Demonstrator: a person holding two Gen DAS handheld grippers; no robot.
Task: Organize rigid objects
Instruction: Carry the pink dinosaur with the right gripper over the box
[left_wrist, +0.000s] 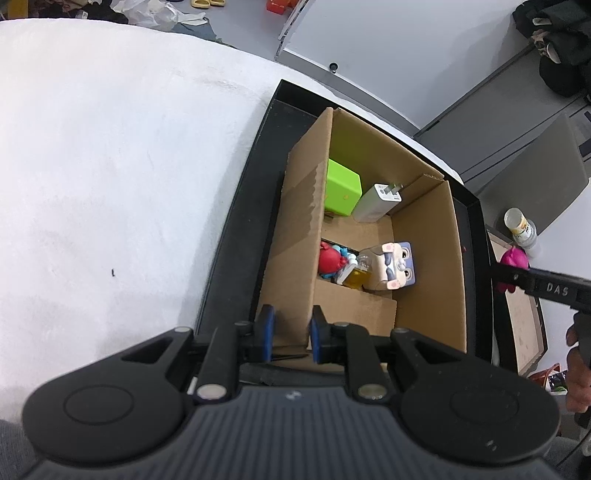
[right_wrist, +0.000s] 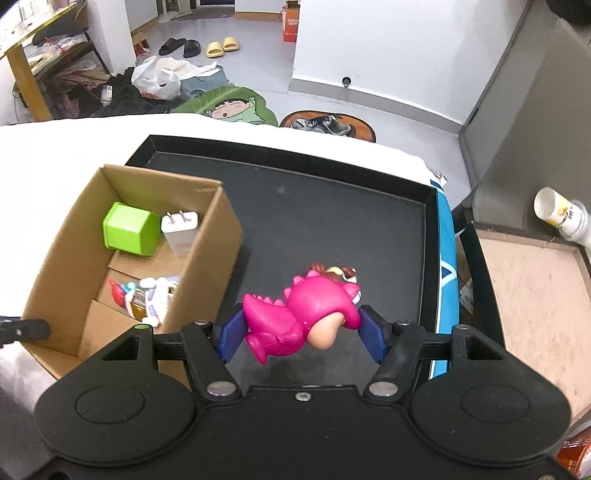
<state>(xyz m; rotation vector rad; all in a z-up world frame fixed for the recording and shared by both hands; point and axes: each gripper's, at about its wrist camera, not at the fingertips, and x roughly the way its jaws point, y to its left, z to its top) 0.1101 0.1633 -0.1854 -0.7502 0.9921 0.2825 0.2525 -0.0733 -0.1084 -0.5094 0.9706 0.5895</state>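
Above the black tray (right_wrist: 369, 206), right gripper (right_wrist: 301, 334) fingers clamp the pink dinosaur figure (right_wrist: 295, 317) across its body: rigid, light, likely slippery plastic. Left gripper (left_wrist: 291, 332) fingers pinch the cardboard box (left_wrist: 295, 221) wall.

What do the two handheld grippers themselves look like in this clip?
Both are black plastic. The left gripper and right gripper have blue pads, silver pivot bolts, two round side discs and a ribbed body. From the left view, the right one's finger bears white "DAS" lettering.
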